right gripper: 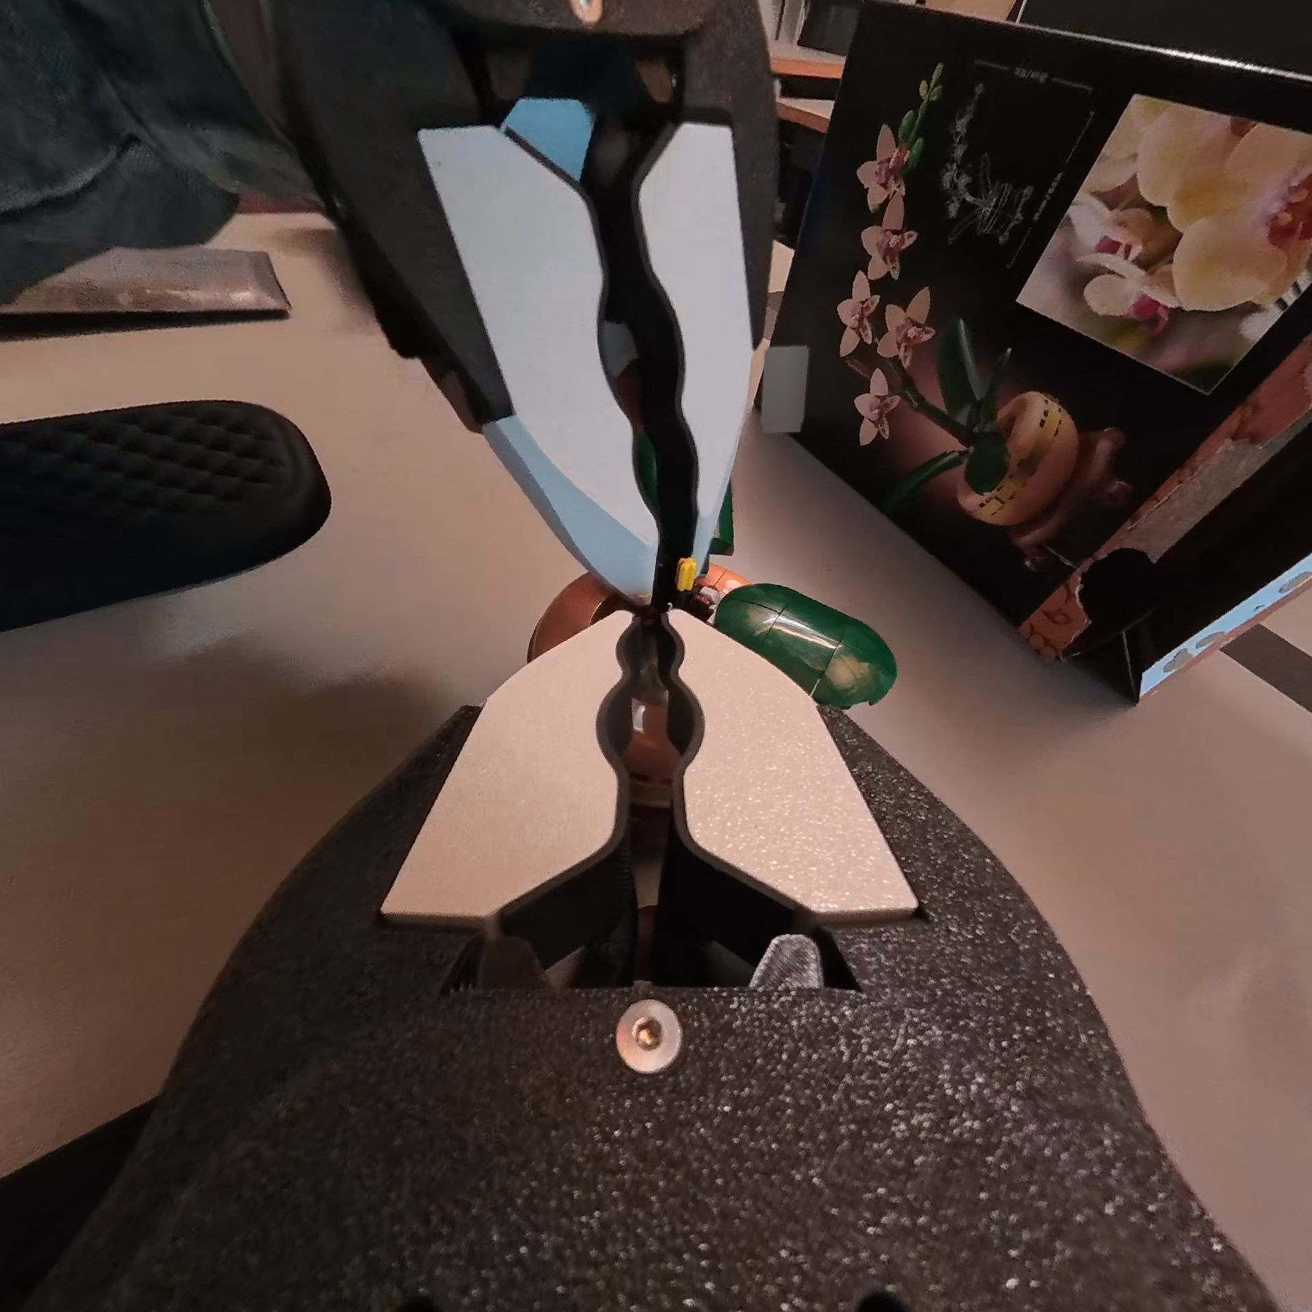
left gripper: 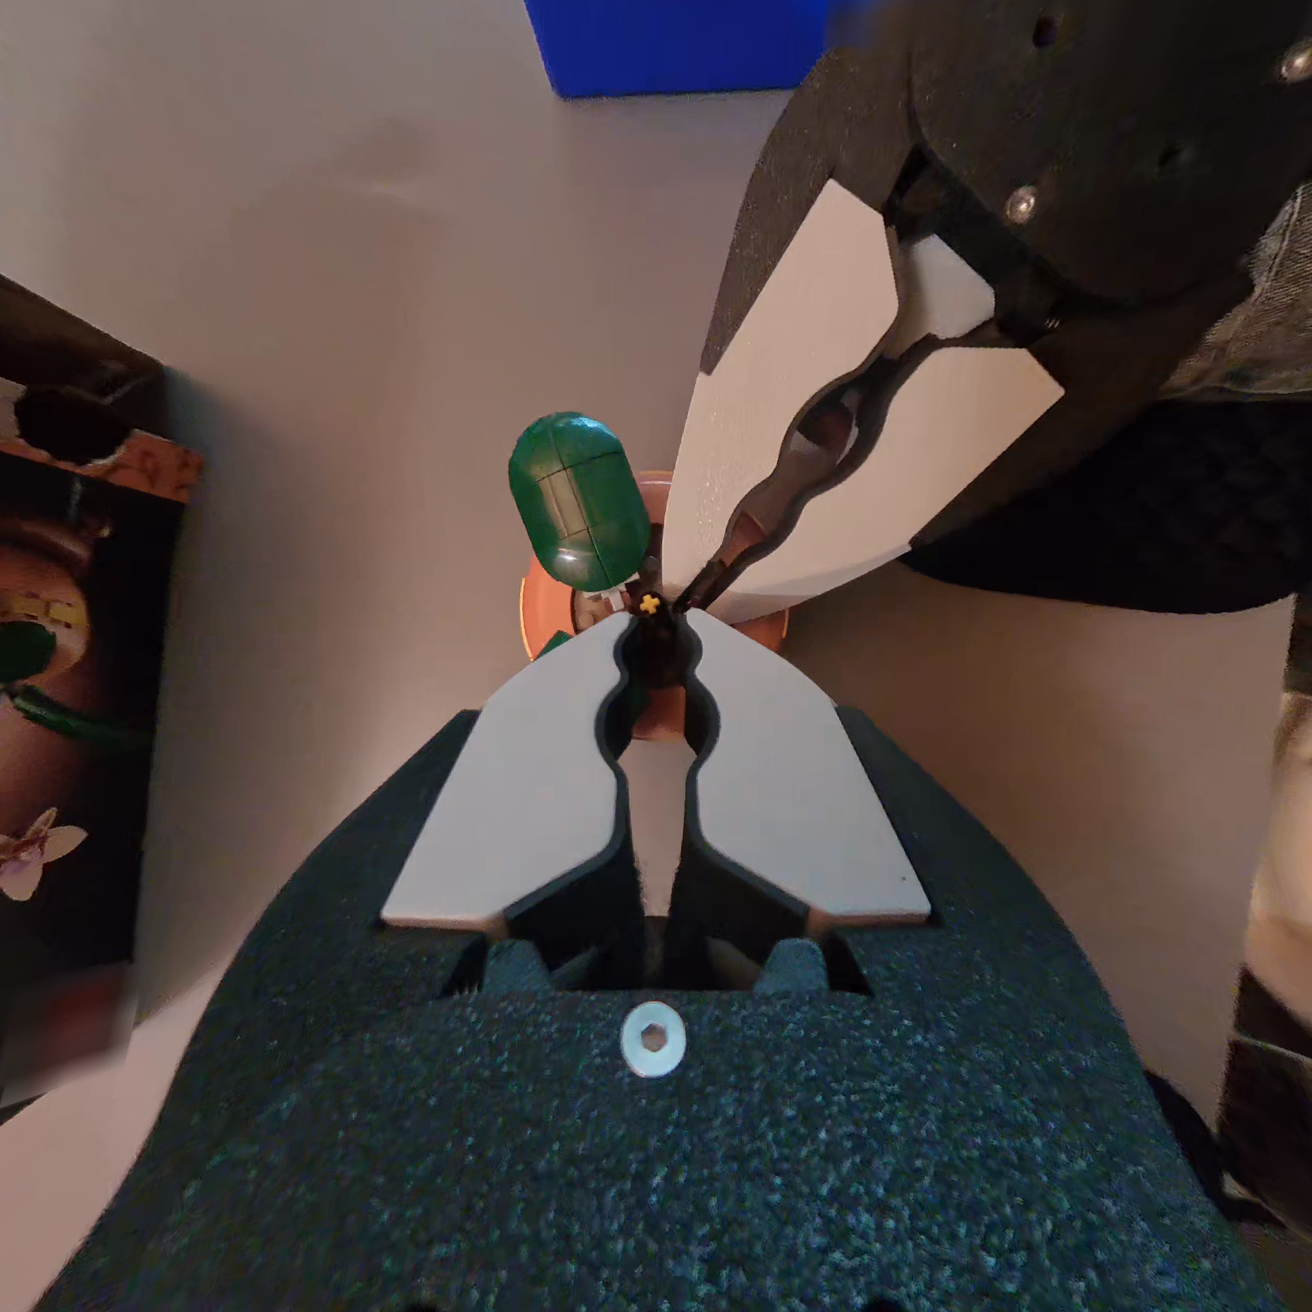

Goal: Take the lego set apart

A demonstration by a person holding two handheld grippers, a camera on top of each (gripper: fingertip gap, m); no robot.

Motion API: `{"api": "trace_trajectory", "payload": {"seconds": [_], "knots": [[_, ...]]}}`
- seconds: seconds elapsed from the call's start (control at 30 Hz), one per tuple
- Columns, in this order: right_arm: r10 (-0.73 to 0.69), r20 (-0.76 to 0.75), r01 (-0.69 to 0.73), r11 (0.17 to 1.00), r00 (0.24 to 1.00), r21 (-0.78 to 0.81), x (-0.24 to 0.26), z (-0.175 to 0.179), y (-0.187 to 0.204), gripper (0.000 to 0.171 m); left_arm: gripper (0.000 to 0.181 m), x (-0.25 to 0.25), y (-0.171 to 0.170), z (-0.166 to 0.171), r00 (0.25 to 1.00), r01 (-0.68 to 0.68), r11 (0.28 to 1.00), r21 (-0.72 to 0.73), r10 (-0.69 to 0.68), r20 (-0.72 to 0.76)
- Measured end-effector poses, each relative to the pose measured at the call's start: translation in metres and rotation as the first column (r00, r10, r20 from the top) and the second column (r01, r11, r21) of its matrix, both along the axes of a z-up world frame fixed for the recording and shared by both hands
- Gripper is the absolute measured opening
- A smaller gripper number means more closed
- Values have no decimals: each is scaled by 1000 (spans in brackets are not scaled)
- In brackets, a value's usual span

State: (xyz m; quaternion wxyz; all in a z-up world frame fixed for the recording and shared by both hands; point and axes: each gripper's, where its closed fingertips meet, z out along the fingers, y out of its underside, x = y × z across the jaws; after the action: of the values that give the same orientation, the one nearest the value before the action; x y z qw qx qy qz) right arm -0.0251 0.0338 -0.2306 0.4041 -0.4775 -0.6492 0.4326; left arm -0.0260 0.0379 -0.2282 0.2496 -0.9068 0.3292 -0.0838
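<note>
Both grippers pretty much bury the terracotta pot (left gripper: 763, 625), the dark stem (left gripper: 657, 653) is mostly lost between the fingers, and the orchid box (left gripper: 64, 639) gets chopped by the left edge.

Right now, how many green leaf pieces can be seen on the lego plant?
2. One big leaf sticks out beside the pot, clear of both grippers; a second leaf shows only as an edge behind the left gripper. More may be hidden.

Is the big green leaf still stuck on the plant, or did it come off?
Still on. The green leaf sits joined above the brown pot, not lying loose on the table.
</note>
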Motion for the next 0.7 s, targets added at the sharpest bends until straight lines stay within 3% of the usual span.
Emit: {"api": "trace_trajectory", "payload": {"seconds": [0.3, 0.7], "knots": [[-49, -28, 52, 993, 998, 103, -2, 2, 1, 2, 8, -2, 1, -1, 999, -35, 993, -111, 32, -28], [26, -87, -31, 998, 996, -57, 1, 4, 0, 2, 8, 1, 1, -2, 998, 15, 985, -169, -25, -59]]}}
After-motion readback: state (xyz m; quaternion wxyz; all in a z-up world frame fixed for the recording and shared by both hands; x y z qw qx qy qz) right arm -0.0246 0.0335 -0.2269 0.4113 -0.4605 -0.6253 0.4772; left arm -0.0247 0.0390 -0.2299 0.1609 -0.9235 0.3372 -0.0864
